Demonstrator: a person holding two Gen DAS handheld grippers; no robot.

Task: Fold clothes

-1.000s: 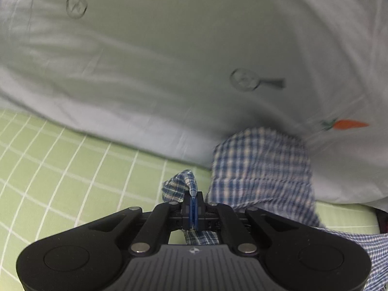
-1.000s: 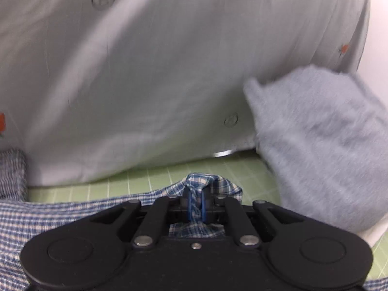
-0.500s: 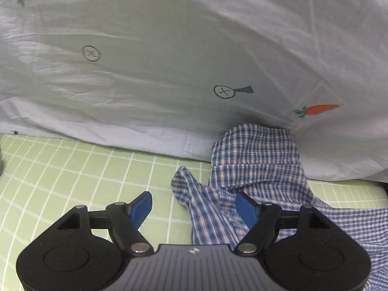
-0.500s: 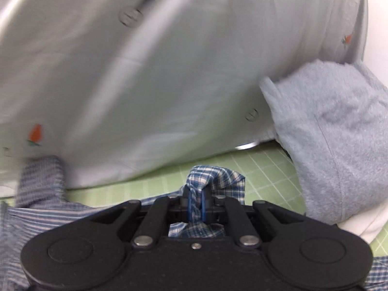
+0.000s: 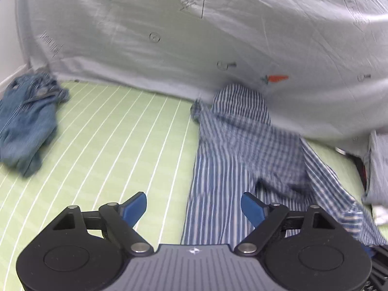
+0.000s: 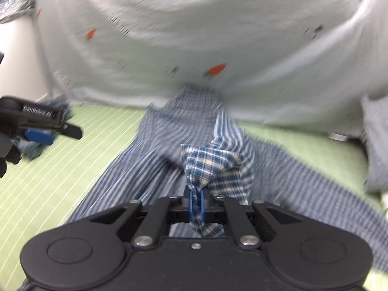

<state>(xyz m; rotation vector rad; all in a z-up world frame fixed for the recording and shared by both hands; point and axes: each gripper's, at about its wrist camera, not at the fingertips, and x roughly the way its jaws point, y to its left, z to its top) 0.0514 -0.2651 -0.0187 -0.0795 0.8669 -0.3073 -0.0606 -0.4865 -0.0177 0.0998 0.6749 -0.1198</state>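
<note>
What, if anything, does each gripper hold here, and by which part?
The right gripper pinches a bunched fold of the blue checked cotton shirt. The left gripper holds nothing; its jaws are opening.

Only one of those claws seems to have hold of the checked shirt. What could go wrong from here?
The right gripper pinches just a small bunch of the plaid shirt, so it might slip out. The left gripper is opening with nothing pinched, so the shirt may drag lopsided and wrinkle. Its far end lies against the pale sheet and could snag it.
</note>
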